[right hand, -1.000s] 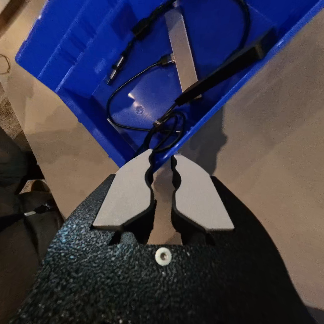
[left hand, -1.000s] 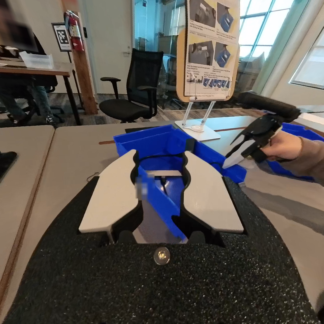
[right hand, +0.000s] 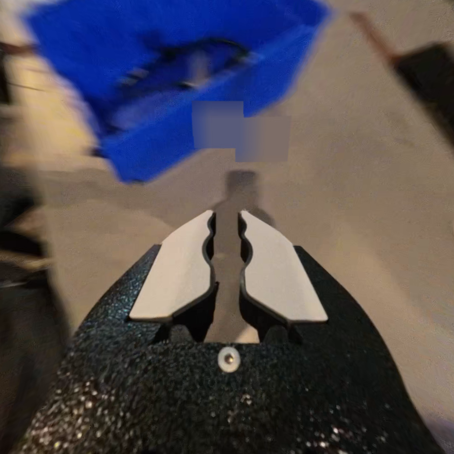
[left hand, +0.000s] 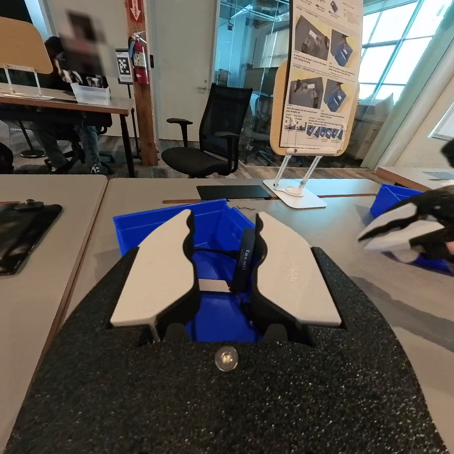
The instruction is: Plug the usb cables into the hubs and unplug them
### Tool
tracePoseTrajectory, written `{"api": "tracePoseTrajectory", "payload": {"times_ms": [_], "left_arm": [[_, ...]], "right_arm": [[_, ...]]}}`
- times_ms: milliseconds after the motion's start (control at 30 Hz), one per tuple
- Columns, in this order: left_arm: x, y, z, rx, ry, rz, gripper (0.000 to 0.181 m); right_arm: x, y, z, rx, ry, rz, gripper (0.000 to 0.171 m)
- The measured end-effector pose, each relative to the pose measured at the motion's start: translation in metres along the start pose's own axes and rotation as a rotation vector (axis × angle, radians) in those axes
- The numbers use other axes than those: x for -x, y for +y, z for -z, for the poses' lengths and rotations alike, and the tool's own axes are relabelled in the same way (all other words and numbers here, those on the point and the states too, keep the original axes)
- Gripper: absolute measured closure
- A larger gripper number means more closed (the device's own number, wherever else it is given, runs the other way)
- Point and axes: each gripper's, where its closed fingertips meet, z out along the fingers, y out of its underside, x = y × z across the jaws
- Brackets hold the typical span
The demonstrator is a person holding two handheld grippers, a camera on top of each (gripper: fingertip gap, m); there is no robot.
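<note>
Both grippers hung spread and empty near a blue bin of hubs and cables.

The left gripper (left hand: 222,218) hovered above the blue bin (left hand: 157,222), its pale fingers (left hand: 162,265) well apart and clasping nothing. Seen between them inside the bin were a black hub (left hand: 244,260) leaning against the right wall, a silver hub (left hand: 212,286) lying flat on the floor, and a thin black cable (left hand: 211,251) running across behind. The bin sat on a grey table (left hand: 344,270), with a black pad (left hand: 233,192) and a white stand holding an instruction board (left hand: 317,81) beyond it. The right gripper (right hand: 227,213) hung over bare table short of the bin, its fingers parted by a narrow gap with nothing between them; its view was badly smeared, so the bin's contents there could not be told apart. In the left view it showed blurred in front of a second blue bin (left hand: 390,196).
</note>
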Motion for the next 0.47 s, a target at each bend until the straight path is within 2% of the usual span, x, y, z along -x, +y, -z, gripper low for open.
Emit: {"api": "tracePoseTrajectory", "payload": {"times_ms": [67, 133, 200, 267, 333, 467], "left_arm": [[-0.003, 0.001, -0.002, 0.006, 0.011, 0.005, 0.134], [-0.007, 0.001, -0.004, 0.011, 0.021, -0.002, 0.134], [-0.011, 0.001, -0.005, 0.013, 0.028, -0.012, 0.134], [-0.016, 0.001, -0.008, 0.017, 0.042, -0.019, 0.134], [-0.020, 0.003, -0.011, 0.026, 0.051, -0.025, 0.134], [-0.028, 0.009, -0.019, 0.055, 0.073, -0.035, 0.134]], "right_arm": [[-0.054, 0.033, 0.040, 0.070, 0.336, -0.044, 0.134], [-0.090, 0.073, 0.085, 0.156, 0.530, -0.166, 0.121], [-0.119, 0.107, 0.130, 0.142, 0.675, -0.332, 0.116], [-0.136, 0.132, 0.162, 0.067, 0.742, -0.500, 0.112], [-0.147, 0.152, 0.177, 0.021, 0.760, -0.613, 0.109], [-0.162, 0.179, 0.169, 0.103, 0.730, -0.710, 0.113]]}}
